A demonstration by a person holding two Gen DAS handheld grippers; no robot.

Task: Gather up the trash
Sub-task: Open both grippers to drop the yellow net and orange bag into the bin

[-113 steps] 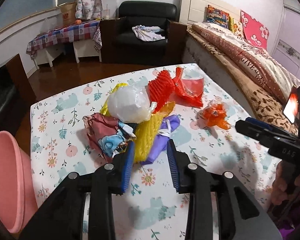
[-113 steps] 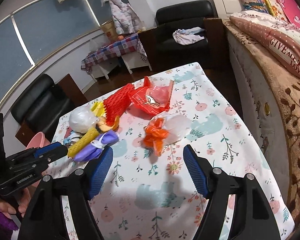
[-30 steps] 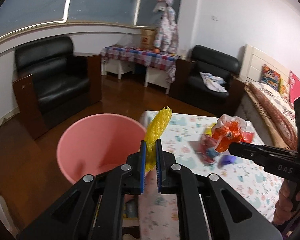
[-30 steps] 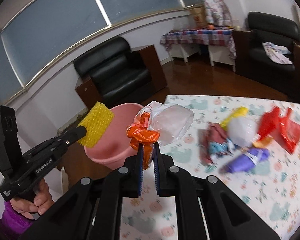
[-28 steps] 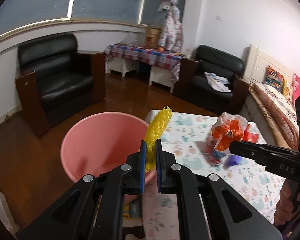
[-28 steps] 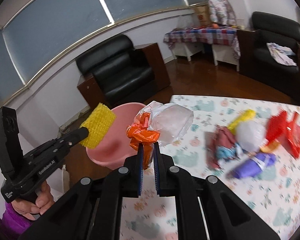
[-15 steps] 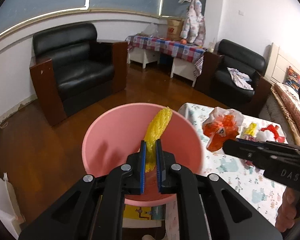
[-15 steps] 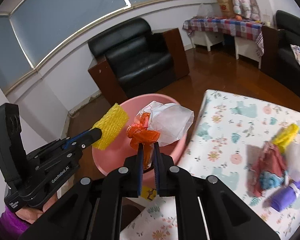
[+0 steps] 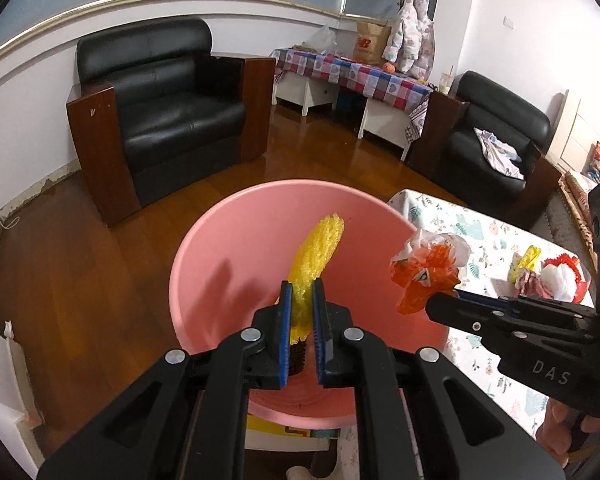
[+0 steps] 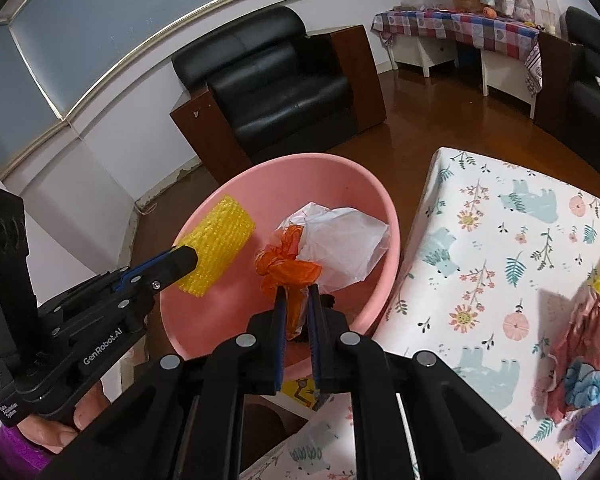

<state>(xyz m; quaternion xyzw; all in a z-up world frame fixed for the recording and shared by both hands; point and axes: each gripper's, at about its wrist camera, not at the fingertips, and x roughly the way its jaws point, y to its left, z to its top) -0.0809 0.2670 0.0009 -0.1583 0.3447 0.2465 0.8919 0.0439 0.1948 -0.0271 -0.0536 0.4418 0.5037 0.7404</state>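
A pink bin (image 9: 228, 248) stands on the floor beside the table. My left gripper (image 9: 301, 292) hangs over its mouth with a yellow foam net (image 9: 318, 248) upright between its pads; the jaws are opening. In the right wrist view that net (image 10: 216, 248) sticks out of the left gripper (image 10: 184, 258) above the bin's left side (image 10: 340, 176). My right gripper (image 10: 298, 300) is shut on the orange knot of a clear plastic bag (image 10: 340, 240), held over the bin. From the left wrist view, the right gripper (image 9: 440, 304) and its bag (image 9: 428, 268) are above the bin's right rim.
The table with the floral cloth (image 10: 500, 240) is right of the bin and still bears a pile of wrappers (image 10: 580, 344), also seen as wrappers (image 9: 540, 276) in the left wrist view. A black armchair (image 9: 160, 100) stands behind the bin across the wooden floor.
Both grippers have swung left from the table to above the pink bin and come lower, each carrying its piece. The bin now fills the middle of both views.
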